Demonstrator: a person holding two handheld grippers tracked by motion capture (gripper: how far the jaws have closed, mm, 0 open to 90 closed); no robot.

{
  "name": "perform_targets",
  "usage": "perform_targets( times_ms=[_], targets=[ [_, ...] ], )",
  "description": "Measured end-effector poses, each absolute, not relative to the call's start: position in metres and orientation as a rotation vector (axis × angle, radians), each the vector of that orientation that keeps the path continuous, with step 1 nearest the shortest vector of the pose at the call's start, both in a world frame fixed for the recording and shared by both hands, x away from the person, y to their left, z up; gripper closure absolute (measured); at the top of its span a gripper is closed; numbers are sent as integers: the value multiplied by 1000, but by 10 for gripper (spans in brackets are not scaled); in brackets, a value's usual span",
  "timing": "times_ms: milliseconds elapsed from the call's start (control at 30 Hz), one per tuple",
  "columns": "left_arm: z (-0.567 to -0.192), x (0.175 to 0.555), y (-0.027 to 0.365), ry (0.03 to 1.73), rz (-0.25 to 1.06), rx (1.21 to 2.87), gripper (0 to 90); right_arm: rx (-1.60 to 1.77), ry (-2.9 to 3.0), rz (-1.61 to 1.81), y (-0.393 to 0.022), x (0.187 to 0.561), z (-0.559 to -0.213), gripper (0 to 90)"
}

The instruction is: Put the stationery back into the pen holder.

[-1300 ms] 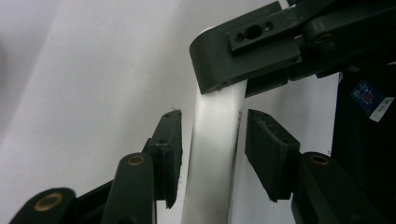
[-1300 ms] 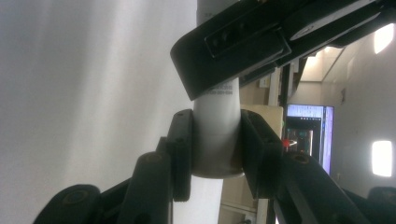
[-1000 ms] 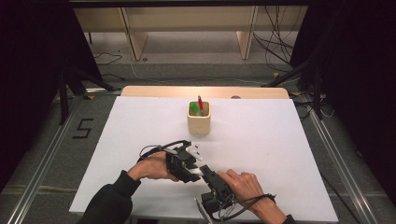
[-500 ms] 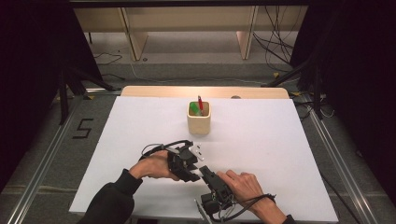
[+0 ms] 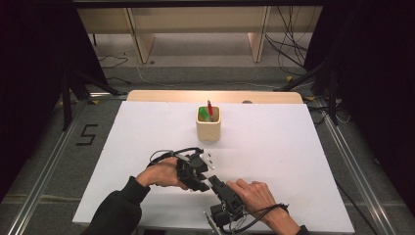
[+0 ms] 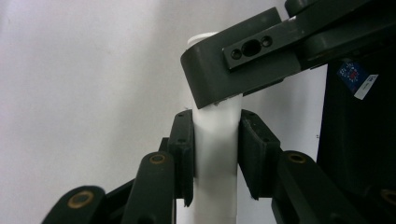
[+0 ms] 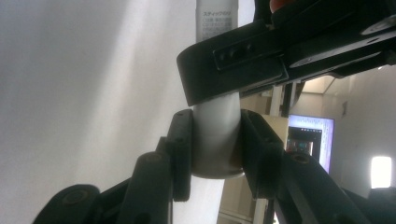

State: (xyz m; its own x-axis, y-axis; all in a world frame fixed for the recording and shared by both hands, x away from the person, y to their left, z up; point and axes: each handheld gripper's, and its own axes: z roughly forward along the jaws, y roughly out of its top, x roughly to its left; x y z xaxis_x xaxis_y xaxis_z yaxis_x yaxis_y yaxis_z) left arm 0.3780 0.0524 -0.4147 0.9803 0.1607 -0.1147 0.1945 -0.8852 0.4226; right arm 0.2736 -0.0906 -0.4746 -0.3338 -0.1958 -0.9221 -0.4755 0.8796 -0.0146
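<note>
Two grippers clamped one white tube low on the white tabletop [image 5: 293,161].

High view hid the white tube [image 6: 215,140]; both gripper views showed it pinched by the left gripper [image 5: 198,171], whose jaws had just been closing, and the right gripper [image 5: 218,185]. Upper centre stood a wooden cup [image 5: 208,128] holding pens.

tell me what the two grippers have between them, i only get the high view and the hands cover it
observer: a white tube; the left gripper has just been closing and grips it from both sides.
operator: and the right one
observer: the right gripper is clamped on the tube's end.
operator: any label on it
observer: yes, small dark print on the tube, past the left gripper's crossing jaw.
</note>
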Motion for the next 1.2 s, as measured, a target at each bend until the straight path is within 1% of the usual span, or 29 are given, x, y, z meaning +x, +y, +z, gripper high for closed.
perform_targets(
  times_ms=[133,167,233,400,567,767,1067,1200],
  targets=[
    [-415,378,52,258,-125,2679,689,-498,1921,313,-91,273,-474,663],
    [-414,378,52,260,-122,2683,690,-499,1924,311,-91,273,-473,649],
    [-414,379,53,263,-125,2689,691,-475,1926,327,-92,273,-472,572],
    [-413,381,57,292,-124,2673,692,-418,1986,358,-96,273,-466,456],
    [-409,383,64,319,-105,2649,691,-296,2053,445,-103,280,-459,401],
    [-405,389,74,394,-52,2598,691,1,2223,669,-118,294,-446,328],
    [-396,396,85,520,58,2465,691,655,2421,1093,-160,317,-434,285],
    [-393,399,88,575,107,2403,691,844,2382,1246,-182,322,-432,274]
  ],
)
